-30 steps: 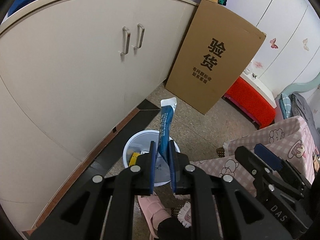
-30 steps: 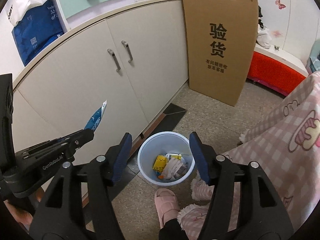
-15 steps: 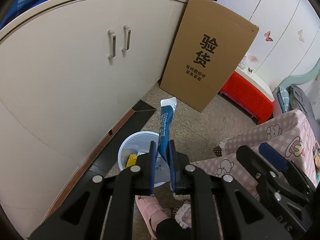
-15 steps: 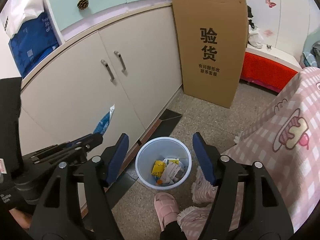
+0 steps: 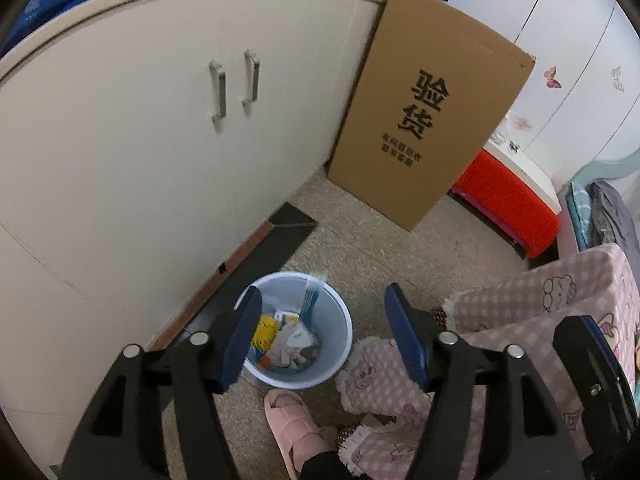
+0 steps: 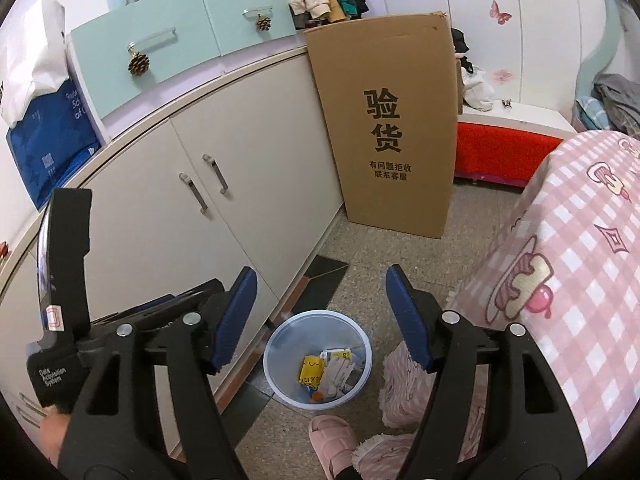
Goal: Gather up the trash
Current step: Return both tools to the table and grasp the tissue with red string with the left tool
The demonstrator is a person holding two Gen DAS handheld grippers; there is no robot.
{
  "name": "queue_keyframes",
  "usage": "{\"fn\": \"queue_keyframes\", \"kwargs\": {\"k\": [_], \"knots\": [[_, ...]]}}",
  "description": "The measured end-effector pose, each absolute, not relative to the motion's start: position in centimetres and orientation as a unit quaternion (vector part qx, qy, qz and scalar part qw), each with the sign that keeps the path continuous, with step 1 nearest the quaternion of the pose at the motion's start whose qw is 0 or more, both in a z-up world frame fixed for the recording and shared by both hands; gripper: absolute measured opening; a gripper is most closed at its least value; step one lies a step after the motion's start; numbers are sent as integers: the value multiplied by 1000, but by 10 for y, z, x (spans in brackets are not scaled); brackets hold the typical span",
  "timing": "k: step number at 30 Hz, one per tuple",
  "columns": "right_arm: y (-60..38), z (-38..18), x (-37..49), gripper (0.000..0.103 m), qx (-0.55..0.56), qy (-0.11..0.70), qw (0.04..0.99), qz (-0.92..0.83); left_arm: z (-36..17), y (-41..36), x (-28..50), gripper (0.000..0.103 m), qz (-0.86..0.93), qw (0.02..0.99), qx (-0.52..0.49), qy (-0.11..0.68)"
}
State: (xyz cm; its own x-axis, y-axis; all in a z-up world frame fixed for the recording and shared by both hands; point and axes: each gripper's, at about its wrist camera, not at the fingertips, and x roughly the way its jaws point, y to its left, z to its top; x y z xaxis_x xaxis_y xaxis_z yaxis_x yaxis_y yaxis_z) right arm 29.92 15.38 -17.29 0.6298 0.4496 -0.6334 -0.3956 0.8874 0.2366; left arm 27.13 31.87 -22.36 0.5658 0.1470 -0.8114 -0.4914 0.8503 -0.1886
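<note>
A blue-and-white wrapper [image 5: 310, 300], blurred, sits at the inner wall of the pale blue plastic bin [image 5: 340, 354], apparently dropping in, directly below the left gripper [image 5: 322, 336], whose blue-padded jaws stand wide apart and hold nothing. The right gripper [image 6: 320, 320] is likewise spread and empty above the same round, thin-walled bin, which stands on speckled stone flooring close to a smooth cream cupboard [image 5: 140, 160]. Inside lie a yellow packet [image 6: 312, 369] and crumpled white paper [image 6: 338, 372]. The drop-off step looks finished; the next move likely calls for turning away to find more litter, none of which shows here. A flat cardboard box [image 6: 394, 120] leans against the cupboard; a pink slipper [image 5: 292, 424] rests beside the bin.
</note>
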Motion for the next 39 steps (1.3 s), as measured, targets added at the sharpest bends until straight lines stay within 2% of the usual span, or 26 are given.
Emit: {"fn": "queue_keyframes", "kwargs": {"k": [11,19,30,39], "knots": [[126,-149,286,66,61,344,908,232,-196,294,256,63,163,873,-190,419],[75,-114,269,68,93,314,920,214,-155,244,245,63,122,892,-180,396],[-52,-76,257,70,128,275,942,141,-109,97,249,71,26,923,-76,377],[-174,-79,255,70,140,280,948,49,-111,-15,273,71,-59,918,-22,392]]}}
